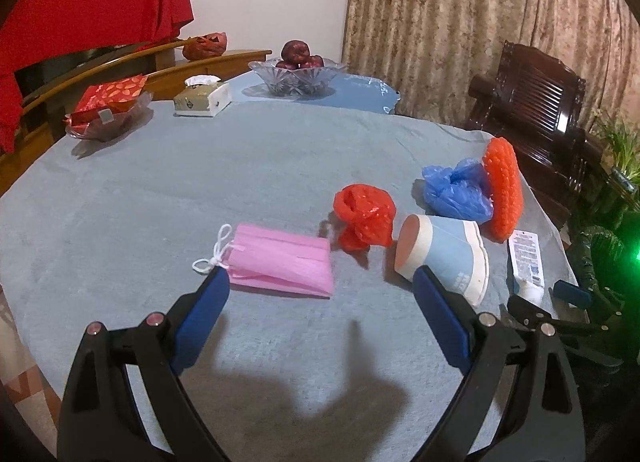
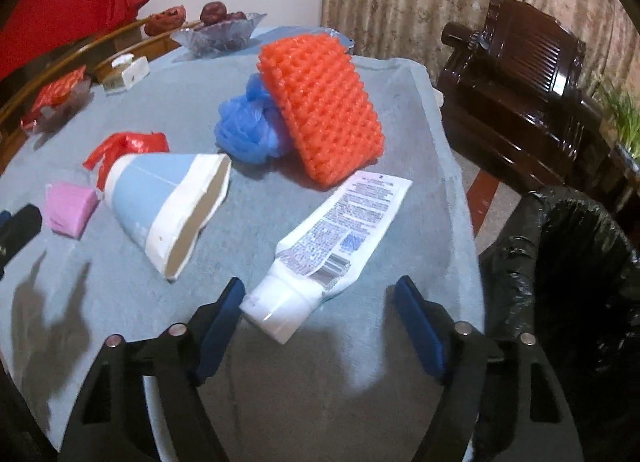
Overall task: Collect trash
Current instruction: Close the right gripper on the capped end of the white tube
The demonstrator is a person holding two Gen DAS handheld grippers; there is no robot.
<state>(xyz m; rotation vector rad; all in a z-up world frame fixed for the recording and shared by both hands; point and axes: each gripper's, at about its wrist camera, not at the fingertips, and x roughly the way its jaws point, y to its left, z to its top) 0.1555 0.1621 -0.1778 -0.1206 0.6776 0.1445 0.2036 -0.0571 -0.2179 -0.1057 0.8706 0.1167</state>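
Observation:
Trash lies on the grey-blue tablecloth [image 1: 200,190]. A pink face mask [image 1: 280,260] rests just beyond my open left gripper [image 1: 320,282], whose left pad nearly touches the mask's ear loop. To the right lie a red plastic bag [image 1: 364,218], a tipped blue-and-white paper cup [image 1: 448,250], a blue plastic bag [image 1: 456,192] and an orange foam net [image 1: 504,190]. A white squeezed tube [image 2: 324,250] lies near the table's right edge, its cap end between the fingers of my right gripper [image 2: 320,298], which stands open with neither pad pressing on it. The cup [image 2: 168,206] lies left of the tube.
A bin lined with a black bag [image 2: 568,270] stands off the table's right edge. A dark wooden chair [image 2: 516,82] is behind it. At the far side sit a glass fruit bowl [image 1: 298,74], a tissue box [image 1: 202,98] and a dish with red packets [image 1: 106,110].

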